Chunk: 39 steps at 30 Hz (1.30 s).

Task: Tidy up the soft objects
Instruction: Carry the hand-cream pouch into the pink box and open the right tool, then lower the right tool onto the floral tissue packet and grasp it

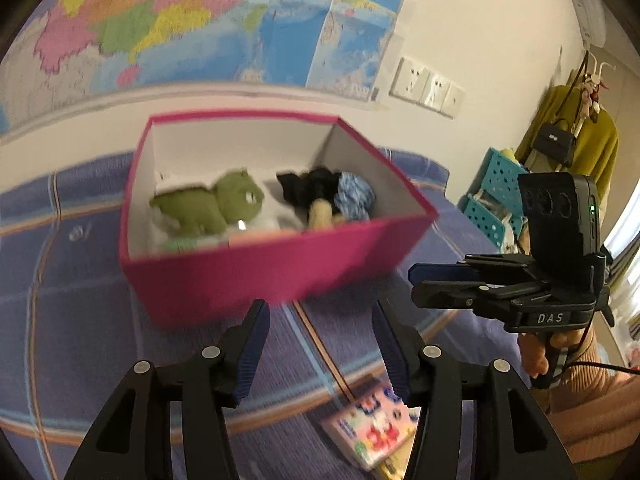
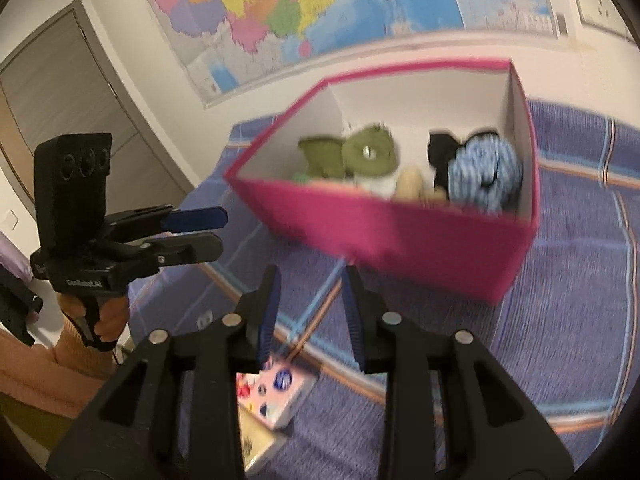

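An open pink box with white inner walls sits on a blue checked bedcover. Inside lie a green plush toy, a black plush with a beige part, and a blue-and-white knitted soft thing. My left gripper hovers in front of the box, open and holding nothing. My right gripper hangs beside it, before the box's near corner, with a narrower gap and nothing between its fingers.
A pink printed pack lies on the bedcover below the grippers. A wall map hangs behind the box. Teal perforated baskets and a coat rack with a yellow garment stand at the right; a grey door is at the left.
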Each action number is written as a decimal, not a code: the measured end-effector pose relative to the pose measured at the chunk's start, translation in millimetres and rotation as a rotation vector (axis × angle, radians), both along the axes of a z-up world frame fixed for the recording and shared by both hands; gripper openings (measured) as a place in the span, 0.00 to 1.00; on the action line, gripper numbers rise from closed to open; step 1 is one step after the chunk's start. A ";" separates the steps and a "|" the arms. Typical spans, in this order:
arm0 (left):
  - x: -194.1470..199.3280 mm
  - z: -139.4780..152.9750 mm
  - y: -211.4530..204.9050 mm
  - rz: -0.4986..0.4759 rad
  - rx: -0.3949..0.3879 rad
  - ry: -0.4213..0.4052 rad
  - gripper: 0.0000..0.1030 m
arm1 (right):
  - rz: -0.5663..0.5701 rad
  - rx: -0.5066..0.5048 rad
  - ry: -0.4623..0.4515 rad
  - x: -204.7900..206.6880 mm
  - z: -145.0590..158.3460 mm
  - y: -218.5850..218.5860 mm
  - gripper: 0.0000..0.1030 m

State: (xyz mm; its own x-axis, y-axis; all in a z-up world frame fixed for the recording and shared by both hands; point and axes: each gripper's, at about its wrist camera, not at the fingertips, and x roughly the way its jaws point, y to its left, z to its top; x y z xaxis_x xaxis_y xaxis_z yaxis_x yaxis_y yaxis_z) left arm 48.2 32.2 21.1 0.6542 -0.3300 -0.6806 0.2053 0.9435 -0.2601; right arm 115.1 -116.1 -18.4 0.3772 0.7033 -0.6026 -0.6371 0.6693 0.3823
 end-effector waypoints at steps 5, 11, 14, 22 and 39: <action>-12.0 -24.8 -9.1 -0.020 -0.016 0.073 0.53 | 0.017 -0.023 0.074 -13.5 -23.7 -0.4 0.33; -22.7 -53.4 -11.5 -0.002 -0.070 0.151 0.53 | 0.026 -0.035 0.136 -23.9 -43.6 -1.1 0.33; -28.0 -63.5 -12.4 0.003 -0.082 0.183 0.53 | 0.034 -0.037 0.159 -28.2 -50.6 -0.4 0.33; -41.9 -74.5 -19.8 -0.012 -0.099 0.226 0.51 | 0.069 -0.036 0.194 -39.9 -62.1 8.6 0.33; -36.2 -78.0 -34.6 -0.028 -0.117 0.250 0.41 | 0.064 -0.018 0.207 -47.2 -67.2 13.9 0.30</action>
